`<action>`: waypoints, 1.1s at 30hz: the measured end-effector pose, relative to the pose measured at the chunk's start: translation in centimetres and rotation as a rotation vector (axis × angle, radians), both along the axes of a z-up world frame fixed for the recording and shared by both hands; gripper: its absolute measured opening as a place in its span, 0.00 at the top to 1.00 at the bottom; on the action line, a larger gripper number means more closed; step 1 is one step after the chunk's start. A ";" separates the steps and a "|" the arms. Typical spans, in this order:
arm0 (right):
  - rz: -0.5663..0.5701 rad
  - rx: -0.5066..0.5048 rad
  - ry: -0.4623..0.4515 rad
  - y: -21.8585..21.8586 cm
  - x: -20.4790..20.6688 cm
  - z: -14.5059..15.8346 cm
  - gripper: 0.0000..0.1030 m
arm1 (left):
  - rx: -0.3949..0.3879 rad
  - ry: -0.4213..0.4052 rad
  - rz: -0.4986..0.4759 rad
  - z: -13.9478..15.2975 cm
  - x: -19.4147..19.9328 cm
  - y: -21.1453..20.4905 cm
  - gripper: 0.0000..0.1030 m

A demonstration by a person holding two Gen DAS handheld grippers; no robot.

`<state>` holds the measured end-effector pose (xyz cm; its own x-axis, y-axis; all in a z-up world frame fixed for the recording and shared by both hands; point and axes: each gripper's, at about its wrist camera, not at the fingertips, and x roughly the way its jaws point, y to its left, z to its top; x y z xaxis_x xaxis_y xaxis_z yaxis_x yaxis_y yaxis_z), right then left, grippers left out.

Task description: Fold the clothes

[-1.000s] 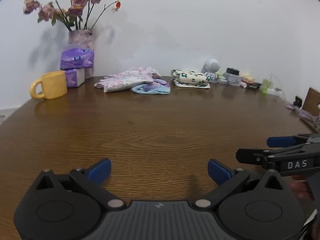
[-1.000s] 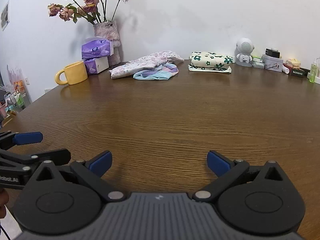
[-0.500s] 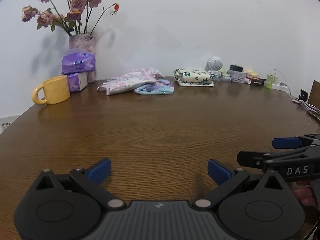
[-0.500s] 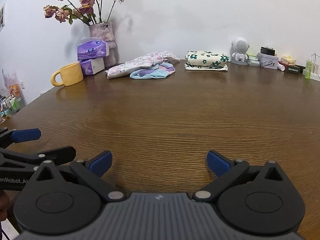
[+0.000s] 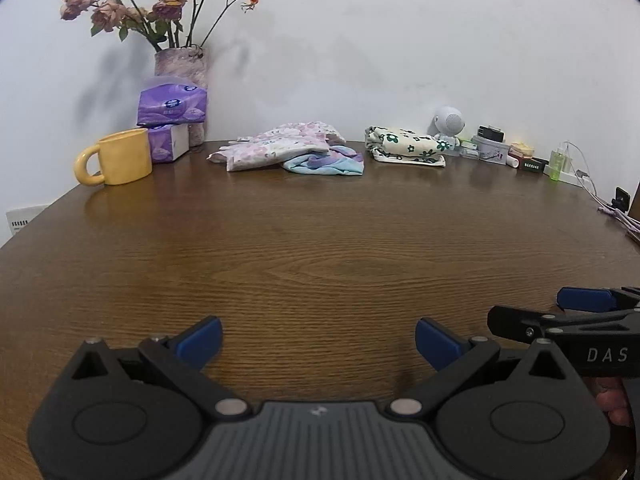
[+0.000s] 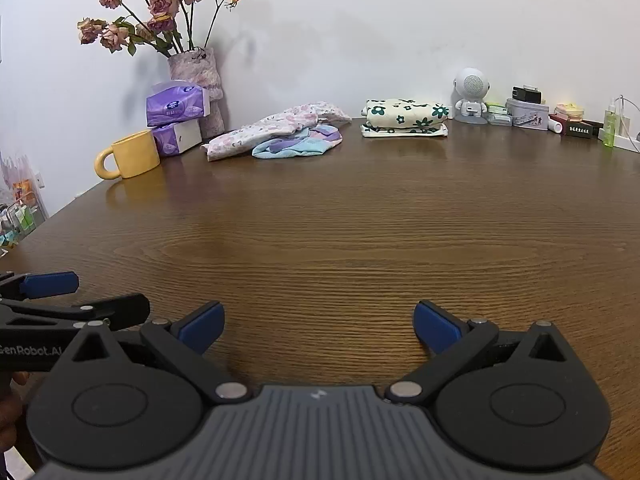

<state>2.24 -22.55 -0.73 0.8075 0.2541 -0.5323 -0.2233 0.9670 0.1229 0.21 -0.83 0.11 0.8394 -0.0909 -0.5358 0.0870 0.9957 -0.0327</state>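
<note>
Left tool [image 5: 318, 342], right tool [image 6: 318, 326]: both wide open, empty, now raised slightly. Unfolded pink floral garment [image 5: 280, 148] at 12 o'clock on brown wooden table [image 5: 320, 248]; reach pending.

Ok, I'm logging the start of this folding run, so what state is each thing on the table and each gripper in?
Left gripper: open, holding nothing, above bare table.
Right gripper: open, holding nothing.
Pink floral garment: unfolded, crumpled, lying partly over the blue one.
Blue-purple garment: unfolded, crumpled.
Green-flowered cream garment: folded, in a neat stack.
Yellow mug: upright.
Vase: upright, holding dried roses.
</note>
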 end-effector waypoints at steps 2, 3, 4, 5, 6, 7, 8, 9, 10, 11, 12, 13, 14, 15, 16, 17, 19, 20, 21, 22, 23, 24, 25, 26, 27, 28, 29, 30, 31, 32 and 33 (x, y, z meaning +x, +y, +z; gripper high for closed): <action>0.000 0.000 0.000 0.0 0.0 0.0 0.00 | 0.002 -0.008 0.006 0.0 -0.1 -0.1 0.00; 0.000 0.000 0.000 0.0 0.0 0.0 0.00 | 0.005 -0.013 0.007 0.0 -0.2 -0.1 0.00; 0.000 0.001 0.000 0.0 0.0 0.0 0.00 | 0.004 -0.013 0.006 0.0 -0.2 -0.1 0.00; -0.001 0.002 -0.001 0.0 0.0 0.0 0.00 | 0.002 -0.013 0.005 -0.1 -0.2 -0.1 0.00; -0.002 0.001 0.000 0.0 0.0 0.0 0.00 | 0.001 -0.012 0.004 -0.1 -0.1 -0.1 0.00; -0.004 0.000 0.000 0.0 0.0 0.0 0.00 | 0.000 -0.011 0.004 -0.1 -0.1 0.0 0.00; -0.005 -0.002 0.000 0.0 0.0 0.0 0.00 | -0.002 -0.010 0.004 -0.1 -0.1 0.0 0.00; -0.006 -0.003 0.000 0.0 0.0 0.0 0.00 | -0.003 -0.008 0.004 -0.1 -0.1 0.0 0.00; -0.006 -0.003 0.000 0.0 0.0 0.0 0.00 | -0.005 -0.007 0.004 -0.1 -0.1 0.0 0.00; -0.006 -0.002 0.000 0.0 0.0 0.0 0.00 | -0.006 -0.006 0.004 -0.1 -0.1 0.1 0.00; -0.006 -0.002 0.000 0.0 0.1 0.0 0.00 | -0.008 -0.004 0.004 -0.1 -0.1 0.1 0.00; -0.006 -0.002 0.000 0.0 0.1 0.0 0.00 | -0.008 -0.005 0.004 -0.1 -0.1 0.1 0.00; -0.006 -0.002 0.000 0.0 0.1 0.0 0.00 | -0.009 -0.004 0.004 -0.1 -0.1 0.2 0.00; -0.007 -0.002 0.000 0.0 0.1 0.0 0.00 | -0.010 -0.004 0.004 -0.2 -0.1 0.2 0.00; -0.007 -0.002 0.000 0.0 0.1 0.0 0.00 | -0.011 -0.003 0.004 -0.2 -0.1 0.2 0.00; -0.007 -0.002 0.000 0.0 0.1 0.0 0.00 | -0.011 -0.004 0.004 -0.2 -0.1 0.2 0.00; -0.007 -0.003 0.000 0.0 0.1 0.0 0.00 | -0.011 -0.005 0.003 -0.2 -0.1 0.2 0.00; -0.007 -0.003 0.000 0.0 0.1 0.0 0.00 | -0.011 -0.005 0.002 -0.2 -0.1 0.2 0.00; -0.007 -0.004 0.000 0.1 0.1 0.0 0.00 | -0.011 -0.006 0.002 -0.2 -0.1 0.1 0.00; -0.007 -0.004 0.000 0.1 0.1 0.0 0.00 | -0.011 -0.007 0.002 -0.2 -0.2 0.1 0.00; -0.008 -0.005 0.000 0.1 0.1 0.0 0.00 | -0.012 -0.007 0.001 -0.2 -0.2 0.1 0.00; -0.008 -0.004 0.000 0.1 0.1 0.0 0.00 | -0.012 -0.008 0.001 -0.2 -0.2 0.1 0.00; -0.009 -0.004 0.000 0.1 0.1 0.0 0.00 | -0.012 -0.008 0.000 -0.2 -0.2 0.1 0.00; -0.009 -0.003 0.000 0.1 0.1 0.0 0.00 | -0.012 -0.009 0.000 -0.2 -0.2 0.1 0.00; -0.009 -0.002 -0.001 0.0 0.1 0.0 0.00 | -0.012 -0.009 0.000 -0.2 -0.3 0.1 0.00; -0.010 0.001 -0.001 0.0 0.1 0.0 0.00 | -0.011 -0.010 0.000 -0.2 -0.3 0.1 0.00; -0.010 0.004 -0.002 0.0 0.1 0.0 0.00 | -0.011 -0.011 0.001 -0.2 -0.3 0.1 0.00; -0.011 0.007 -0.003 -0.1 0.0 0.0 0.00 | -0.010 -0.012 0.002 -0.2 -0.3 0.0 0.00; -0.012 0.009 -0.004 -0.1 0.0 0.0 0.00 | -0.010 -0.010 0.004 -0.2 -0.3 0.0 0.00; -0.011 0.011 -0.004 -0.1 0.0 0.0 0.00 | -0.010 -0.009 0.006 -0.2 -0.3 0.0 0.00; -0.010 0.012 -0.005 -0.1 0.0 0.0 0.00 | -0.010 -0.009 0.007 -0.2 -0.3 0.0 0.00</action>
